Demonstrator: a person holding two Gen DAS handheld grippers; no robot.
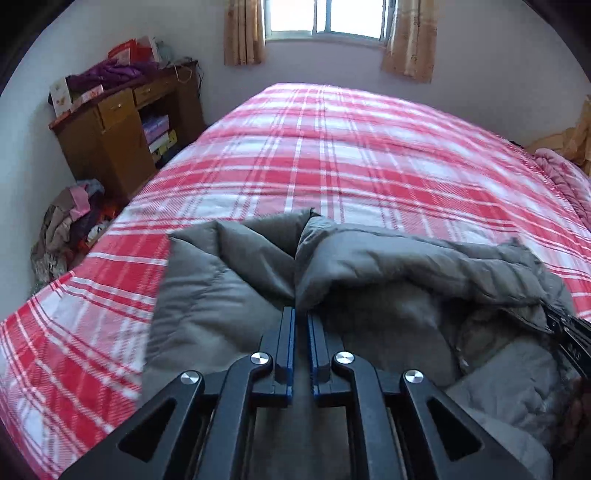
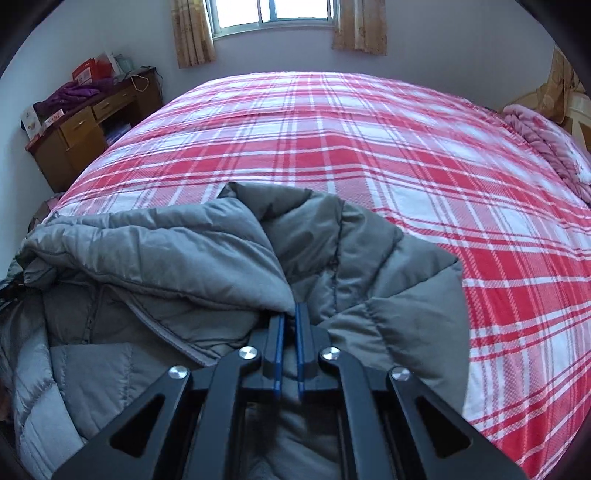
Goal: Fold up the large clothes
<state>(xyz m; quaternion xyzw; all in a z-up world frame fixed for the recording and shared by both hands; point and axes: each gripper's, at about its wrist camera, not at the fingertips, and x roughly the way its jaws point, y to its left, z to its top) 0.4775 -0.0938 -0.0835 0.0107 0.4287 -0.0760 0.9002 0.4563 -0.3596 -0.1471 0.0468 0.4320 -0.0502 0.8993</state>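
Observation:
A grey quilted puffer jacket (image 1: 388, 266) hangs bunched over the near end of a bed with a red and white plaid cover (image 1: 332, 155). My left gripper (image 1: 301, 314) is shut on a fold of the jacket's left side. My right gripper (image 2: 290, 312) is shut on a fold of the jacket (image 2: 184, 243) toward its right side. Both hold the jacket lifted above the bed, with its lining and zipper facing me. The right gripper's black body shows at the right edge of the left wrist view (image 1: 569, 332).
A wooden desk (image 1: 122, 136) piled with clothes and boxes stands left of the bed. A heap of clothes (image 1: 70, 225) lies on the floor beside it. A pink blanket (image 2: 543, 140) lies at the bed's right edge. A curtained window (image 1: 325, 18) is on the far wall.

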